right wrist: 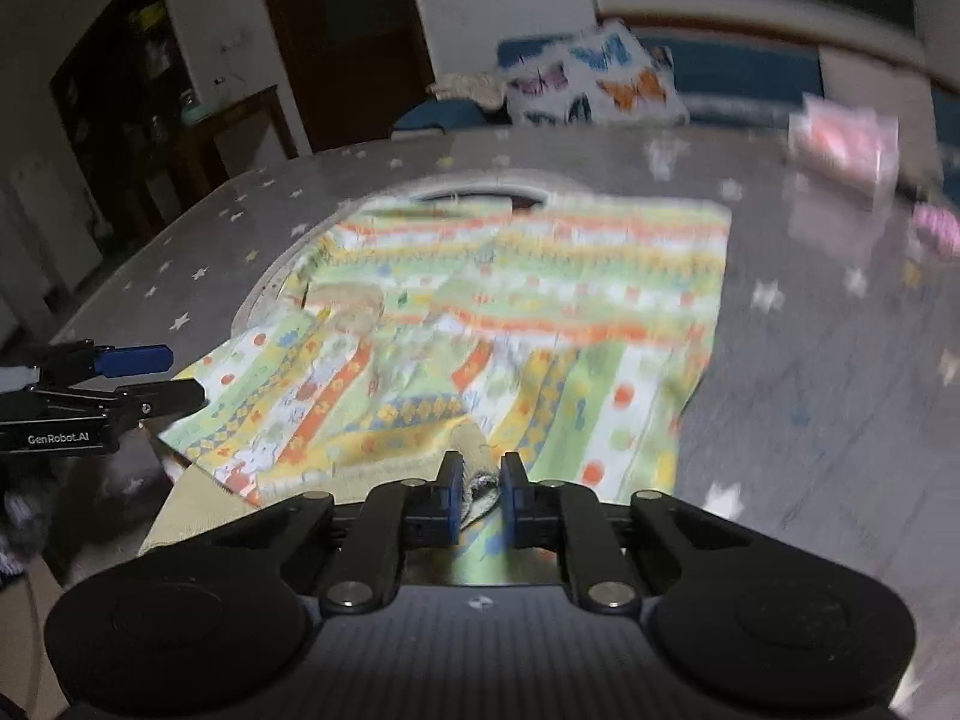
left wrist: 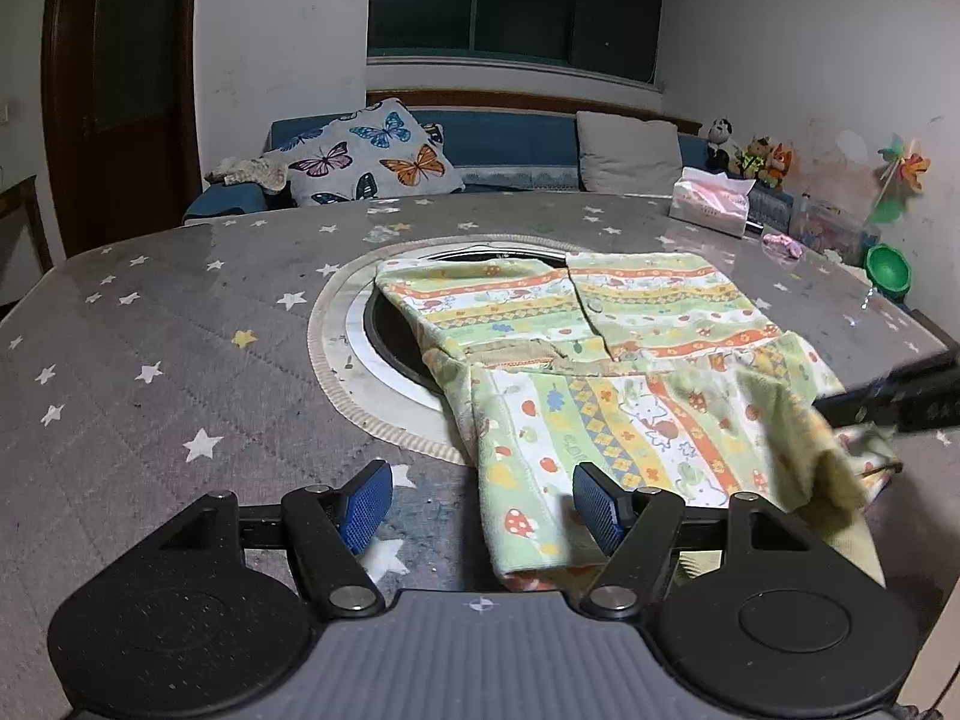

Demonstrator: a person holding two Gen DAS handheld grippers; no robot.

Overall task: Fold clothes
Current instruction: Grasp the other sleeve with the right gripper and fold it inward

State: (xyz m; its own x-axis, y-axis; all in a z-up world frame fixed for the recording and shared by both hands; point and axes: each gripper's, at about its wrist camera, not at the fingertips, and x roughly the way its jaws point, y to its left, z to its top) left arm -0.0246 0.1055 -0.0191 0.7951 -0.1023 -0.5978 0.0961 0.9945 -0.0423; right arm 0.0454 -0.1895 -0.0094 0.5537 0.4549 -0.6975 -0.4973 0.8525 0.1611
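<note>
In the left wrist view, the left tongs [left wrist: 483, 513] fill the bottom of the frame, spread wide with nothing between the blue pads [left wrist: 366, 507]. The left pad hangs over bare grey, star-printed bench [left wrist: 150, 312]; the right pad sits over the near edge of the garment [left wrist: 600, 360].

The garment is a small pale-green piece of clothing with bands of orange, yellow and white, printed with mushrooms, flowers and little animals. It lies at centre and right of centre of the frame, its far part spread flat and partly covering a round dark opening [left wrist: 390, 330] set in the bench. A tan collar band shows at the middle, and a slit runs down the far panel. The near part is turned so its stripes run toward the camera. At right the cloth is lifted and blurred, bunched up beside the dark right tongs [left wrist: 888, 414] at the frame's right edge.

In the right wrist view, blurred overall, the left tongs [right wrist: 180, 375] reach in from the left edge, parted, at the garment's [right wrist: 540, 300] left corner. At bottom centre the right tongs [right wrist: 481, 480] are nearly closed, pinching a tan-edged fold of the garment. The cloth spreads from there across the middle of the frame.

Behind the bench, a butterfly cushion [left wrist: 372, 153] sits at upper centre and a pink tissue pack [left wrist: 711, 204] at upper right.
</note>
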